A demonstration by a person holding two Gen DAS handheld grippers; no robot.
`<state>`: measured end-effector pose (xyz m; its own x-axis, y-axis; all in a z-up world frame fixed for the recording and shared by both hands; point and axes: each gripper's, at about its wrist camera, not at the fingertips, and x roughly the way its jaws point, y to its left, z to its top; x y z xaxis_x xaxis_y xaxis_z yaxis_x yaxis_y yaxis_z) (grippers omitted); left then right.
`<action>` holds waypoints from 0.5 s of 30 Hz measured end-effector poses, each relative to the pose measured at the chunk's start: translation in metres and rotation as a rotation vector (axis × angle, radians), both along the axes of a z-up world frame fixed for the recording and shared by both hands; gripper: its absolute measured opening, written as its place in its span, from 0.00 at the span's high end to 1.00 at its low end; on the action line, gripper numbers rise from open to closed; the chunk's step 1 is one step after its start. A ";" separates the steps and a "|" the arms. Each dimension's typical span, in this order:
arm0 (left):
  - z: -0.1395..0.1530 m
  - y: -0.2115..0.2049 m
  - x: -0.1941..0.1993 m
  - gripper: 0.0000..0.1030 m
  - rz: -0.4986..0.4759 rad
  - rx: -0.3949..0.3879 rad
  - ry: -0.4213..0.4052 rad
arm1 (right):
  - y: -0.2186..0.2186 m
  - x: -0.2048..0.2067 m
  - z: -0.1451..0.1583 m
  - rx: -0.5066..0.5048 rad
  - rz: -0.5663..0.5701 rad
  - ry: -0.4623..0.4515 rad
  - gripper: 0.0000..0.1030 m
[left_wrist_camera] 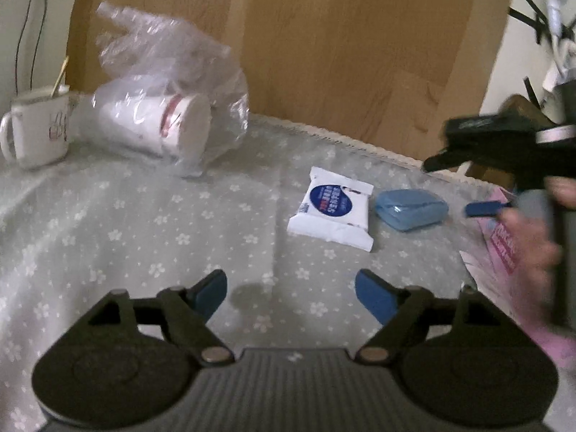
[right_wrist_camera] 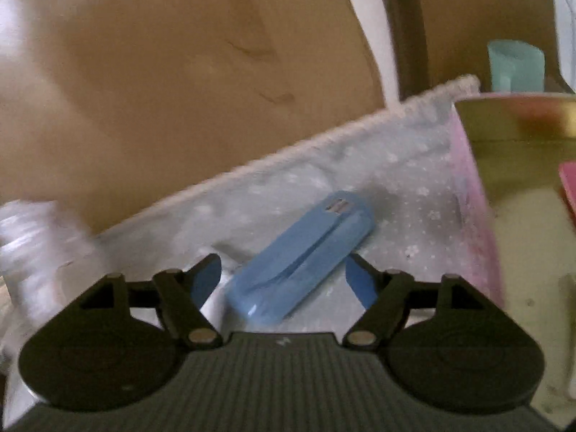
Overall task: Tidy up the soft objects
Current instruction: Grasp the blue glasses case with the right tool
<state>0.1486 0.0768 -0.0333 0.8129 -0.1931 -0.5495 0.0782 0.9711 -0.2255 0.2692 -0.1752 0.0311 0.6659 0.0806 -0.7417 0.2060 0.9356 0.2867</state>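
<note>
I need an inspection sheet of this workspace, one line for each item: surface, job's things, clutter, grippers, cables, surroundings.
Surface: grey floral tablecloth with a fringed far edge.
Job's things: white wipes pack lying flat; blue case beside it, between the right gripper's open fingers in the right wrist view; pink bag at the right.
Clutter: paper cup on its side in a clear plastic bag; mug with a stick in it.
Grippers: left gripper open, empty, above the cloth; right gripper open around the case.
Cables: thin wires on the wall behind the mug.
Surroundings: wooden panel behind the table.
</note>
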 end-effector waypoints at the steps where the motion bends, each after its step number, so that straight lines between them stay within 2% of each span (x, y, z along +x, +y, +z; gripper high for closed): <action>1: 0.000 0.005 0.000 0.21 0.002 -0.018 0.010 | 0.003 0.008 -0.008 -0.025 -0.019 0.016 0.19; 3: -0.002 0.011 0.005 0.20 0.014 -0.049 0.041 | 0.008 0.024 -0.025 -0.070 -0.040 0.076 0.14; 4: -0.003 0.014 0.006 0.20 0.025 -0.055 0.053 | 0.010 0.032 -0.036 -0.068 -0.046 0.118 0.10; 5: -0.004 0.018 0.008 0.20 0.039 -0.062 0.066 | 0.009 0.035 -0.041 -0.055 -0.046 0.123 0.07; 7: -0.004 0.023 0.010 0.19 0.059 -0.074 0.073 | 0.018 0.036 -0.043 -0.133 -0.016 0.111 0.13; 8: -0.004 0.023 0.010 0.19 0.069 -0.072 0.073 | 0.022 0.036 -0.044 -0.167 0.018 0.105 0.20; 10: -0.004 0.025 0.011 0.18 0.086 -0.058 0.074 | 0.023 0.028 -0.041 -0.167 0.075 0.097 0.38; 12: -0.003 0.027 0.010 0.17 0.101 -0.066 0.070 | 0.020 0.022 -0.036 -0.150 0.104 0.109 0.44; 15: -0.001 0.031 0.009 0.17 0.137 -0.057 0.054 | 0.023 -0.005 -0.027 -0.156 0.170 0.115 0.44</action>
